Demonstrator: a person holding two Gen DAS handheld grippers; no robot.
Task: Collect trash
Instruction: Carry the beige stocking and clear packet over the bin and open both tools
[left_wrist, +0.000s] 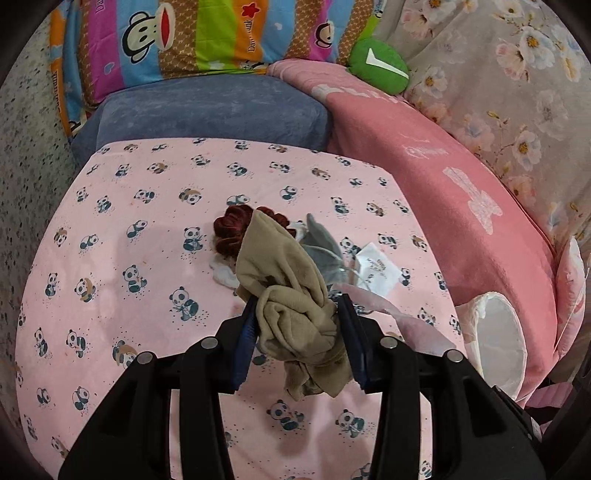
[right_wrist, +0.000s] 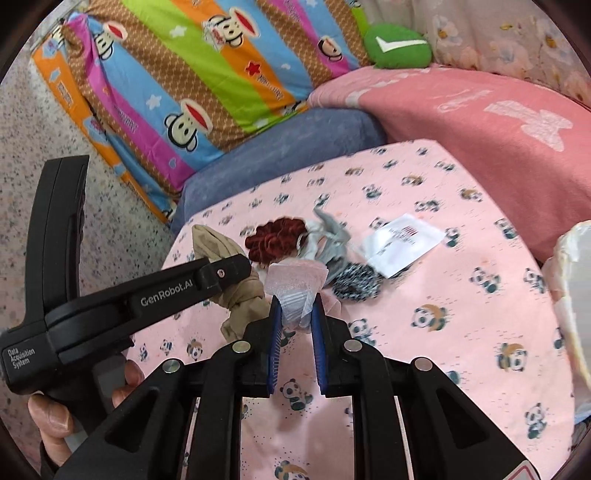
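My left gripper (left_wrist: 295, 314) is shut on a crumpled beige cloth (left_wrist: 291, 295) and holds it above the pink panda sheet (left_wrist: 147, 258). It also shows in the right wrist view (right_wrist: 236, 291), where the beige cloth (right_wrist: 240, 302) hangs from it. My right gripper (right_wrist: 297, 310) is shut on a pink-and-white plastic wrapper (right_wrist: 295, 288). On the sheet lie a dark red scrunchie (right_wrist: 275, 238), a grey cloth scrap (right_wrist: 332, 236), a white paper packet (right_wrist: 404, 240) and a black-and-white speckled scrunchie (right_wrist: 356, 282).
A white bag-lined bin (left_wrist: 498, 343) stands at the right, its rim also in the right wrist view (right_wrist: 576, 295). Behind are a blue cushion (left_wrist: 210, 110), a striped monkey pillow (left_wrist: 184, 33), a pink blanket (left_wrist: 461, 192) and a green plush (left_wrist: 376, 64). Speckled floor (right_wrist: 29, 147) lies left.
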